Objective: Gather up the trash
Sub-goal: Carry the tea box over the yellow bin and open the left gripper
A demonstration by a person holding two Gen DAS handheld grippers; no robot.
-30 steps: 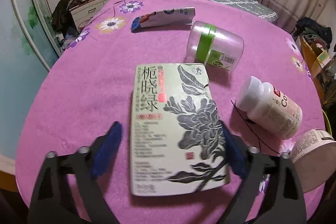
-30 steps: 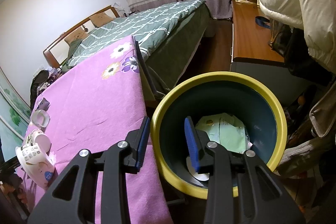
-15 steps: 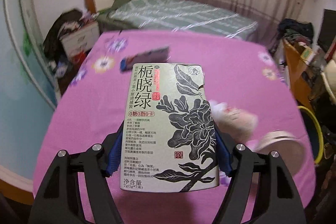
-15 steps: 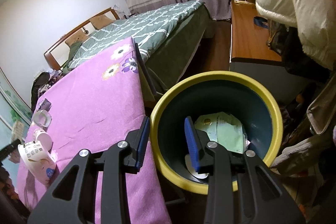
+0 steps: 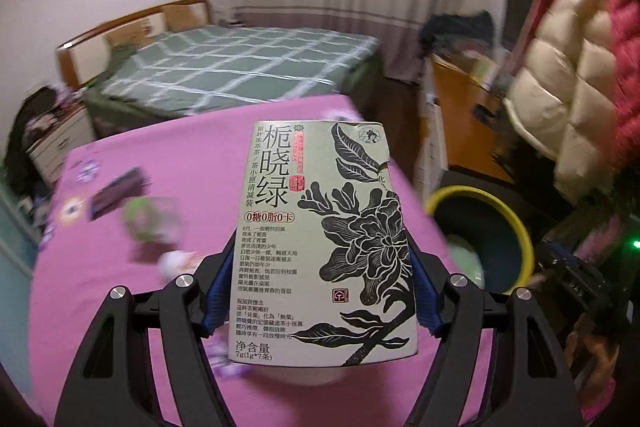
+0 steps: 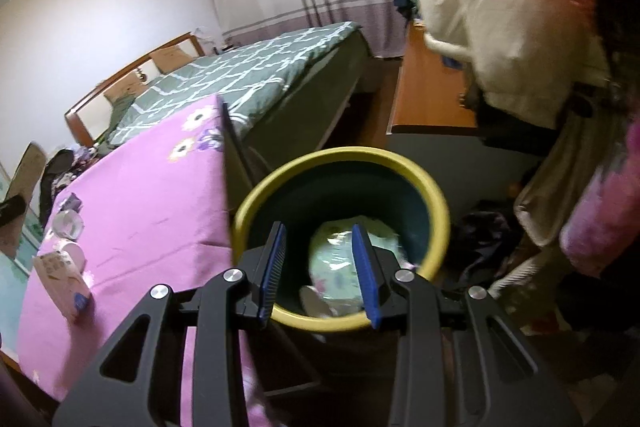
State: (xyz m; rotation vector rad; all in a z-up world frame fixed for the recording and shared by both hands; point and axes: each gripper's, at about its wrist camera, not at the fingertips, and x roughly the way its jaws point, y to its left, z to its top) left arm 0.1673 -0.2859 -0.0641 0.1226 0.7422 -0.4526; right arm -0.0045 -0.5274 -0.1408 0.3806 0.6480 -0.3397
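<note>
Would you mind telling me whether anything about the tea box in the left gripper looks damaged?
Yes: the tea box clamped in the left gripper has a small tear or notch in its right edge near the top, with the corner above slightly bent. Otherwise it looks intact.

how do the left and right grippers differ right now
The left gripper is shut on the tea box, held lifted over the pink table; the right gripper holds nothing, its jaws apart. The left gripper is beside the yellow-rimmed bin, while the right gripper sits right over the bin's mouth. Both have black frames and blue pads.
</note>
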